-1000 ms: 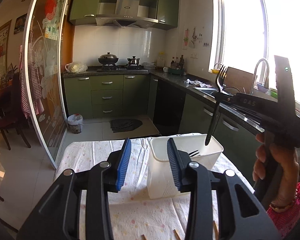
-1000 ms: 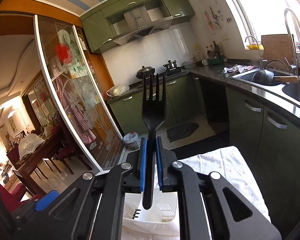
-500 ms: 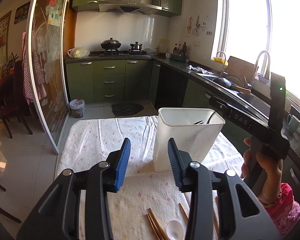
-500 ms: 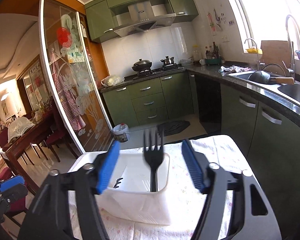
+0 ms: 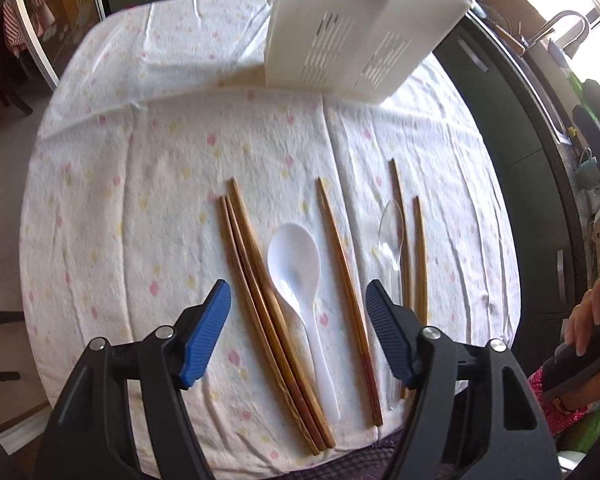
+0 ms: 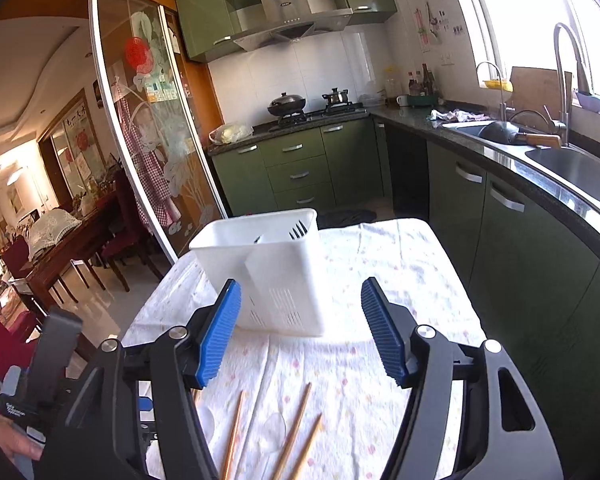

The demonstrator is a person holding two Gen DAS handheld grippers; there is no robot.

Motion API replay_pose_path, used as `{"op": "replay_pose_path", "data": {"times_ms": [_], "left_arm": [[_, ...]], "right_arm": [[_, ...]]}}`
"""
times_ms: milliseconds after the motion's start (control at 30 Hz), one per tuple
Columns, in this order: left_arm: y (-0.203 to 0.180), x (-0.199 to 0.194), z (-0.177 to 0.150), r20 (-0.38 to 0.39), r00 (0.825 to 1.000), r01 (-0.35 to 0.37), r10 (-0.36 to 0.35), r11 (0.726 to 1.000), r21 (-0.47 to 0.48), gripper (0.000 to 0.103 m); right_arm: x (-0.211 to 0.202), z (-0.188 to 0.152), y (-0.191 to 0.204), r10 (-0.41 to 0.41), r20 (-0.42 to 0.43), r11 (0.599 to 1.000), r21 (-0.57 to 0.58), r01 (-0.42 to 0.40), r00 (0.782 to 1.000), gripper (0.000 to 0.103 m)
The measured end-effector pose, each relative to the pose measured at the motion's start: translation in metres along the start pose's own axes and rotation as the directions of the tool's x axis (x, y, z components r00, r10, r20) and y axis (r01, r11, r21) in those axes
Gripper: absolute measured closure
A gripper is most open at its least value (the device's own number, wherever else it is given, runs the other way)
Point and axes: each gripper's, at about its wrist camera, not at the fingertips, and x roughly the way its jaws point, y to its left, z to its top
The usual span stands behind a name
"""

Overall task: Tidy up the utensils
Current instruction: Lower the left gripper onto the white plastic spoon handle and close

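While your left gripper (image 5: pixel 298 330), jaws just widened and empty, points down over the white spoon (image 5: pixel 298 276) and wooden chopsticks (image 5: pixel 260 312), your right gripper (image 6: pixel 300 330), jaws apart and empty, faces the white utensil caddy (image 6: pixel 276 272) holding black forks (image 6: pixel 298 230).

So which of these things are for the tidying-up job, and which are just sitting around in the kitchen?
For the job:
- white utensil holder, black fork already inside
- wooden chopsticks on the cloth
- white spoon
- clear spoon

Just lying about:
- black wok on the stove
- pan in the sink
- bottles on the counter
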Motion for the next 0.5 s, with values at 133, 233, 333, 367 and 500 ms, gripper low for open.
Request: {"op": "replay_pose_path", "data": {"times_ms": [133, 233, 333, 367, 500], "left_arm": [[-0.007, 0.024, -0.014, -0.146, 0.989, -0.02, 0.017, 1.0, -0.018, 0.037], [-0.011, 0.028, -0.017, -0.173, 0.984, -0.038, 0.031, 0.999, -0.038, 0.037], [-0.019, 0.029, -0.015, -0.191, 0.982, -0.014, 0.004, 0.999, -0.05, 0.037], [-0.021, 0.026, -0.011, -0.194, 0.981, 0.008, -0.019, 0.998, -0.059, 0.037], [-0.03, 0.025, -0.006, -0.187, 0.982, 0.015, -0.024, 0.999, -0.05, 0.047]], "right_arm": [[-0.016, -0.016, -0.007, 0.014, -0.043, 1.0, 0.001, -0.014, 0.999, 0.037], [-0.023, -0.023, -0.009, 0.029, -0.05, 1.0, 0.005, -0.029, 0.998, 0.036], [-0.025, -0.024, -0.009, 0.035, -0.052, 0.999, 0.008, -0.035, 0.998, 0.036], [-0.024, -0.023, -0.009, 0.038, -0.056, 0.999, 0.01, -0.037, 0.998, 0.036], [-0.021, -0.022, -0.01, 0.044, -0.071, 0.999, 0.018, -0.043, 0.997, 0.035]]}}
